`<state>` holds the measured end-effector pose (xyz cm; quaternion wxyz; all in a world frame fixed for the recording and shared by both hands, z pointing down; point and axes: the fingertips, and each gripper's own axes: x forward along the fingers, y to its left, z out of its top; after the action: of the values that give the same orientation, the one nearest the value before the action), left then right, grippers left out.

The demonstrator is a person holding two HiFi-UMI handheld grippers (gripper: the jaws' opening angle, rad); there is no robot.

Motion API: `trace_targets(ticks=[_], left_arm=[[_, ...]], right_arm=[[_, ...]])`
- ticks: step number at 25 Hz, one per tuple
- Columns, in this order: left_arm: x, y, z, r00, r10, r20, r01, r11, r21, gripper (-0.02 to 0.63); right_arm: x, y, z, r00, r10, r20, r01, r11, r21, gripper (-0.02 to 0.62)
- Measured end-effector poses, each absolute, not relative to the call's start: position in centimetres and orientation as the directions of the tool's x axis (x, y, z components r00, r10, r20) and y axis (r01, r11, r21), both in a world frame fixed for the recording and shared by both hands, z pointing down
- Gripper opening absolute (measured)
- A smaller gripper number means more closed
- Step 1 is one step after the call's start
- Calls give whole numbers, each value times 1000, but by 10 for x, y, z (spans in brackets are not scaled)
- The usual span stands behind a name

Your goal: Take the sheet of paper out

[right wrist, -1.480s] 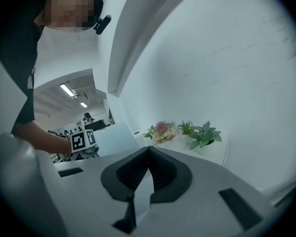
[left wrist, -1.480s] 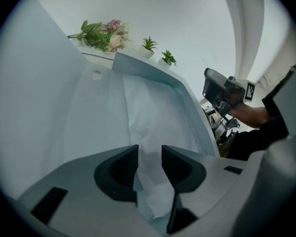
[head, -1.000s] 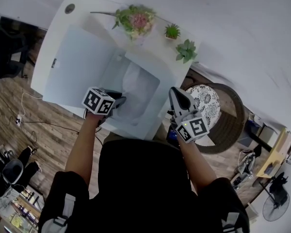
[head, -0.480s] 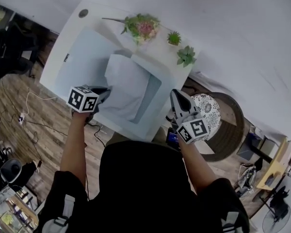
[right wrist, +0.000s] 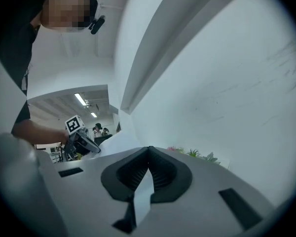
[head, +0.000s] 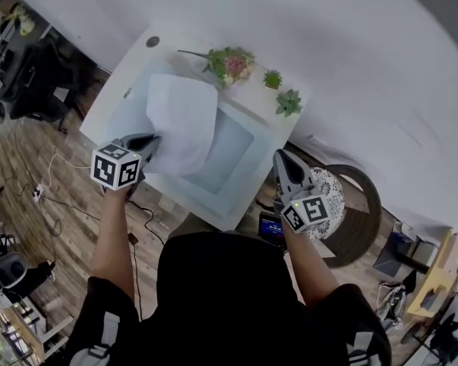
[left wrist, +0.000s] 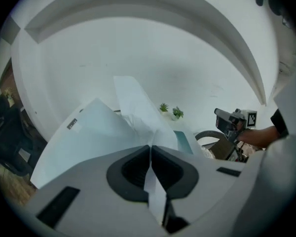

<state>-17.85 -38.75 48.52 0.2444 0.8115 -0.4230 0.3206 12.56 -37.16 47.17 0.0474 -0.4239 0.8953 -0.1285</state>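
The white sheet of paper (head: 182,122) hangs in the air over the open scanner (head: 230,149). My left gripper (head: 149,143) is shut on the sheet's lower left edge. In the left gripper view the paper (left wrist: 136,107) rises from between the closed jaws of the left gripper (left wrist: 150,149). The scanner's raised lid (head: 130,105) stands to the left of the sheet. My right gripper (head: 281,160) is off the scanner's right side, shut and holding nothing. In the right gripper view the tips of the right gripper (right wrist: 149,149) meet, and the paper (right wrist: 113,139) shows at the left.
The scanner sits on a white table (head: 248,204) by the wall, with a flower pot (head: 230,63) and two small green plants (head: 288,101) at the back. A round wicker stool (head: 349,193) stands to the right. Cables (head: 57,170) lie on the wooden floor at the left.
My left gripper has closed on the sheet and lifted it up and to the left, off the scanner bed. My right gripper has risen a little.
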Motion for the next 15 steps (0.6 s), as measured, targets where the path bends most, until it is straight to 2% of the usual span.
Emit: trace_targets(ticks=[8, 15], left_arm=[[-176, -365, 406, 459, -769, 444, -870, -489, 52, 15], [-190, -315, 358, 458, -871, 176, -886, -464, 10, 15]], right_arm=[[136, -335, 417, -590, -805, -64, -785, 590, -191, 11], [126, -269, 380, -542, -832, -119, -823, 554, -128, 11]])
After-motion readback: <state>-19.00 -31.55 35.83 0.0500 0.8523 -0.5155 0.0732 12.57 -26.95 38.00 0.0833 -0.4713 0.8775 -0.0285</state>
